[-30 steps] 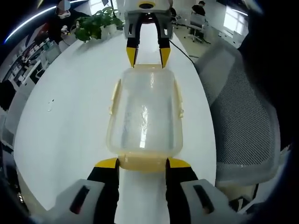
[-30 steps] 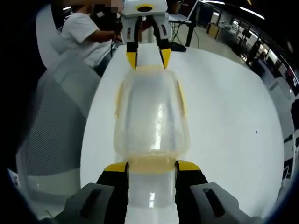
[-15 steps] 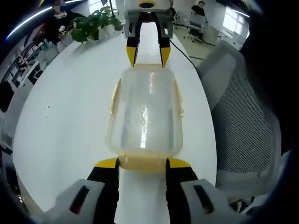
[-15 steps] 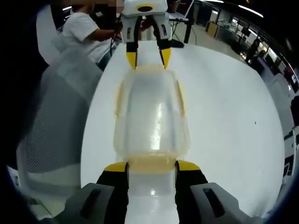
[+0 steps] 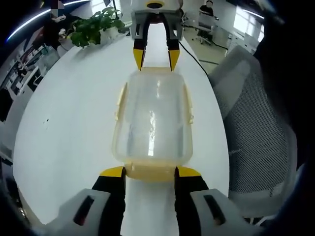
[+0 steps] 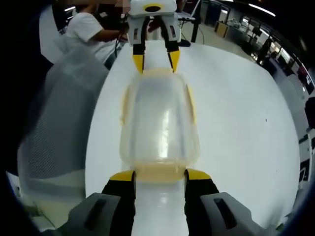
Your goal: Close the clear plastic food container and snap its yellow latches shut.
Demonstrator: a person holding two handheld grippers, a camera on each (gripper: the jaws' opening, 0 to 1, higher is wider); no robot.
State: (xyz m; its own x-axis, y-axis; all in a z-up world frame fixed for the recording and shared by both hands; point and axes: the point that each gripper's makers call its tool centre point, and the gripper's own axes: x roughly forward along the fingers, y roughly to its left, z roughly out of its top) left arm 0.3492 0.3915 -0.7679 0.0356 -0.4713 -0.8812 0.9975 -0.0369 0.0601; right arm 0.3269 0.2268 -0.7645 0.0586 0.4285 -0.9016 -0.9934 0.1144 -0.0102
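In the left gripper view, the clear plastic food container (image 5: pixel 151 123) is lying lengthwise on the white table (image 5: pixel 69 113), lid already seated. The left gripper (image 5: pixel 150 172) is standing with its jaws spread about as wide as the near end latch (image 5: pixel 150 171), the yellow tips flanking it; whether they are actually pressing on it I cannot tell. At the far end the right gripper (image 5: pixel 153 58) is coming in from opposite, jaws parted just beside the far latch. Side latches (image 5: pixel 119 101) are sticking out along both long edges, apparently not yet snapped. A potted plant (image 5: pixel 96 24) is sitting far left, and a mesh office chair (image 5: pixel 256 123) is standing right of the table.

In the right gripper view, the same container (image 6: pixel 160 120) is lying between the right gripper (image 6: pixel 160 174) near and the left gripper (image 6: pixel 153 60) far. Judging by this, the end latches are being worked; next, each wants pushing down until it clicks. A person in a white shirt (image 6: pixel 91 32) is sitting beyond the table.
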